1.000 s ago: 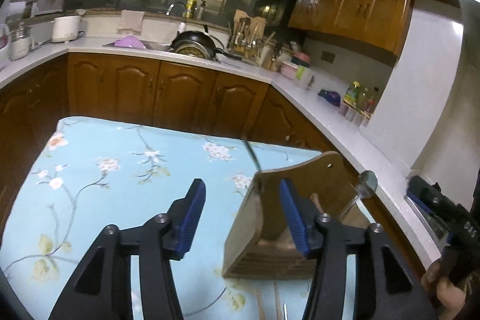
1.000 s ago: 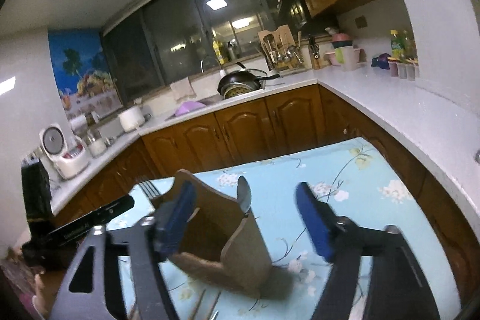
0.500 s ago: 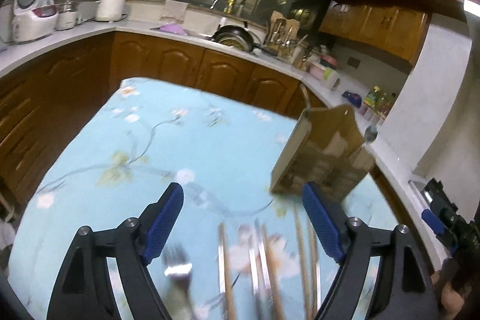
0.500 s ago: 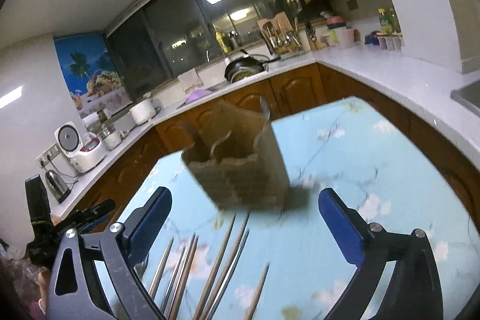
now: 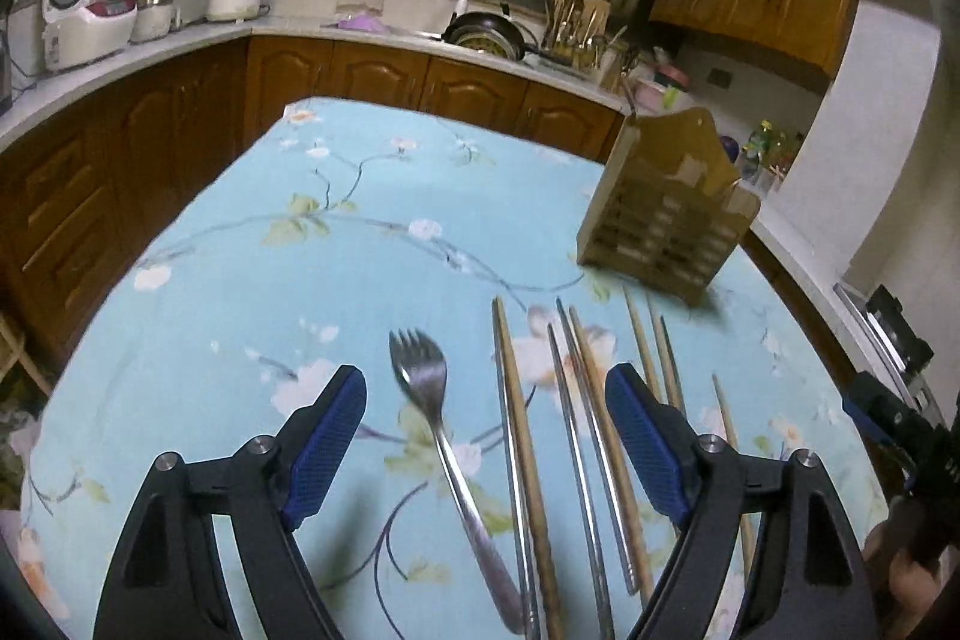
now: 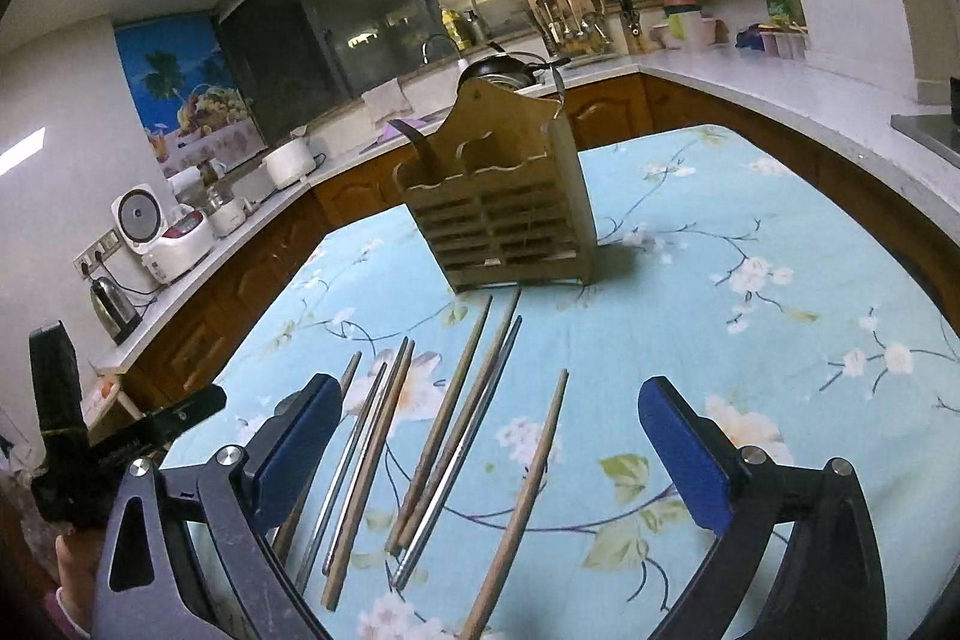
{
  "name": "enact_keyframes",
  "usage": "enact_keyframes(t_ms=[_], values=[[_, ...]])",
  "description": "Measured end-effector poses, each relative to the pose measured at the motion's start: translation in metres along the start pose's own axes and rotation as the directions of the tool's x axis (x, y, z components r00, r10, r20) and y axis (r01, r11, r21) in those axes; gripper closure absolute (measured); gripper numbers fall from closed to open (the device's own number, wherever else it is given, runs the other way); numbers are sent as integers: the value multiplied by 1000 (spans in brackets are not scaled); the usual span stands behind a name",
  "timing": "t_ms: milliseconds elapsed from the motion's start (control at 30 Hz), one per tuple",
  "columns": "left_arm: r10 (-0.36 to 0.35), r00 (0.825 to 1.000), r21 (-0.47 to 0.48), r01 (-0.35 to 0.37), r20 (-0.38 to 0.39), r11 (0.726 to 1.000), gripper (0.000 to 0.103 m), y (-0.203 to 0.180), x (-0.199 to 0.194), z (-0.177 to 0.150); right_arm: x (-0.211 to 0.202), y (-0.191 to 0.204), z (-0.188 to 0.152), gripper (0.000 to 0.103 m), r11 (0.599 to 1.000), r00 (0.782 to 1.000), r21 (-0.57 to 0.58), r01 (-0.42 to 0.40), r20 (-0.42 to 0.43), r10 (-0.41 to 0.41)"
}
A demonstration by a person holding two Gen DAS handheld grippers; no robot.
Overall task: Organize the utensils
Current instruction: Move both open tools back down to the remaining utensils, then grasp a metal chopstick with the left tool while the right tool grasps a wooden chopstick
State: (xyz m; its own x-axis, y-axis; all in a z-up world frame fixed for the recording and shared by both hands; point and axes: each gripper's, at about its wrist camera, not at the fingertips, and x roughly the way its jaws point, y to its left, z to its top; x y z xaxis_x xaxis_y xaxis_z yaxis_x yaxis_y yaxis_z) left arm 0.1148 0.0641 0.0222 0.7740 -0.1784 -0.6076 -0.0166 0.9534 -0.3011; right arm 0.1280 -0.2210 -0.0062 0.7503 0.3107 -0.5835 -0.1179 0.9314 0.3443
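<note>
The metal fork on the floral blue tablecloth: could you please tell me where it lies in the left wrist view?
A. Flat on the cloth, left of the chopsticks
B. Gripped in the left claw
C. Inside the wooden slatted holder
A: the metal fork lies flat on the floral blue tablecloth, left of the chopsticks, with the open left claw above it, not gripping.

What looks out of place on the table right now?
The chopsticks lie loose and fanned at differing angles on the floral tablecloth, with one wooden stick apart from the rest. A fork lies beside them. All sit outside the wooden utensil holder, which stands upright.
</note>
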Motion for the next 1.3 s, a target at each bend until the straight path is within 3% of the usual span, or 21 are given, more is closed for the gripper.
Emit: enact_keyframes(t_ms=[300,733,900,1100,1233,1300], values=[[26,999,-8,-26,-36,1000,22,2,1,3,0,-5,-5,3,999,999,25,33,-21,-33],[37,994,12,-36,-100,999,24,8,22,20,17,13,4,6,999,999,-29,21,-40,-23],[41,988,49,-35,-147,998,31,3,40,32,34,17,9,27,999,997,-35,11,-77,-14],[71,976,129,-45,-205,991,44,-5,68,45,60,19,16,46,999,992,-41,6,-127,-11],[93,963,170,-51,-252,984,50,-9,93,51,78,17,20,50,999,987,-36,5,-159,-11],[99,958,187,-49,-268,981,53,-12,104,52,85,17,22,60,999,985,-33,-1,-171,-5]])
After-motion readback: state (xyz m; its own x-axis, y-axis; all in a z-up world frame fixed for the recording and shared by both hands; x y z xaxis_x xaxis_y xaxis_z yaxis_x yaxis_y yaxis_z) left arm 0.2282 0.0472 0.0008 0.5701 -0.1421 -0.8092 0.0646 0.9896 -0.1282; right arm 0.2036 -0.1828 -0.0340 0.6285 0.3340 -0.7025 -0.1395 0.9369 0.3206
